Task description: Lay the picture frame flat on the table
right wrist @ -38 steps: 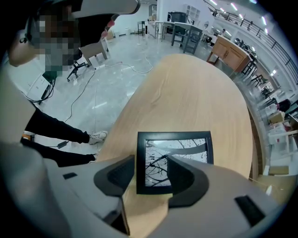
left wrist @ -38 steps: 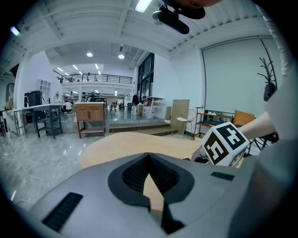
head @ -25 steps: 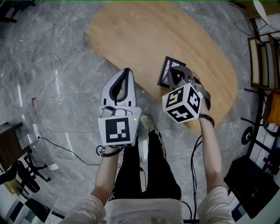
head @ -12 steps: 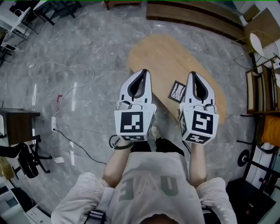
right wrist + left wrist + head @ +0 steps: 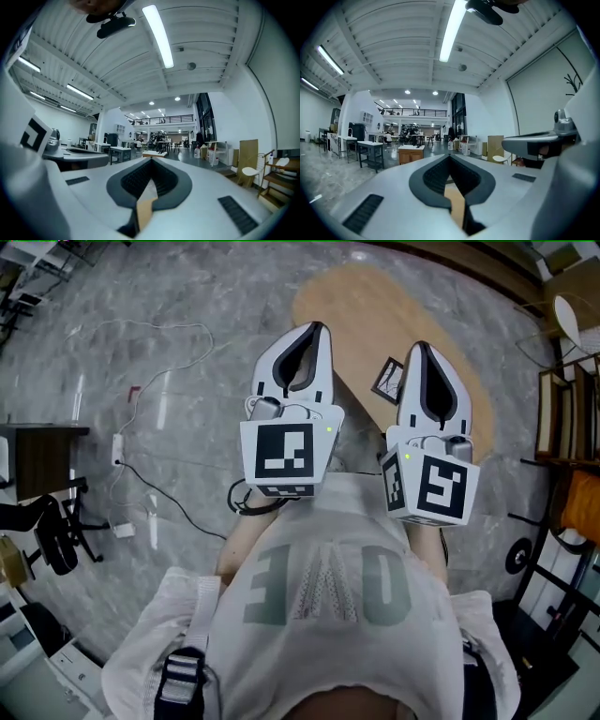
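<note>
Fingers are pressed together, empty, on the white left gripper (image 5: 317, 329) and white right gripper (image 5: 422, 347). If lowered carelessly, the black picture frame (image 5: 387, 379) could be knocked off the oval wooden worktop (image 5: 354, 306).

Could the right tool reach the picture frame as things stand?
Probably yes: the picture frame lies uncovered on the table beside the right tool, with nothing between them, though its jaws are shut.

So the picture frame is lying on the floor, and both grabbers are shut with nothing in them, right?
Not the floor. The picture frame is on the oval wooden table, as the head view shows. The rest is right: the left gripper and the right gripper are both shut with nothing in them.
</note>
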Motion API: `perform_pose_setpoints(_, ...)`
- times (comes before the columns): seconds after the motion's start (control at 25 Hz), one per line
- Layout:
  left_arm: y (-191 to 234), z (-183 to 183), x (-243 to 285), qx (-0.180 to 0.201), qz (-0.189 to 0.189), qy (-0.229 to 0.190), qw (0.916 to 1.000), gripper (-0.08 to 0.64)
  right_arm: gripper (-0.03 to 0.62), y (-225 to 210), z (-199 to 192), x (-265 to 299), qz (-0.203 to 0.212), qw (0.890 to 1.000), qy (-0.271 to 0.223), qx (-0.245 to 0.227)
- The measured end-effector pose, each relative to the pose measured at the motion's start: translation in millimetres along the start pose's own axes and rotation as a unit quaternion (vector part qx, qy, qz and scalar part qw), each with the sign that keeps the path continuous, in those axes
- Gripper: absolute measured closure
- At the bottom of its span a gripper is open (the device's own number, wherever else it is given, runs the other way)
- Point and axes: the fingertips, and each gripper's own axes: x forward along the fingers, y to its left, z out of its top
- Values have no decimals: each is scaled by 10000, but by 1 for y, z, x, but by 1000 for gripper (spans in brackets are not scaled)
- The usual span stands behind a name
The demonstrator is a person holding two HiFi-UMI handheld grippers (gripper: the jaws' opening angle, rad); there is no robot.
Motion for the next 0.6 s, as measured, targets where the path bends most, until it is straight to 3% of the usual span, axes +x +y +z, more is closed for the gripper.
perform_pose_setpoints(0.6, -25, 1, -6, 191, -73, -38, 9998, 551, 586, 3, -19, -14, 246, 9995, 180, -27)
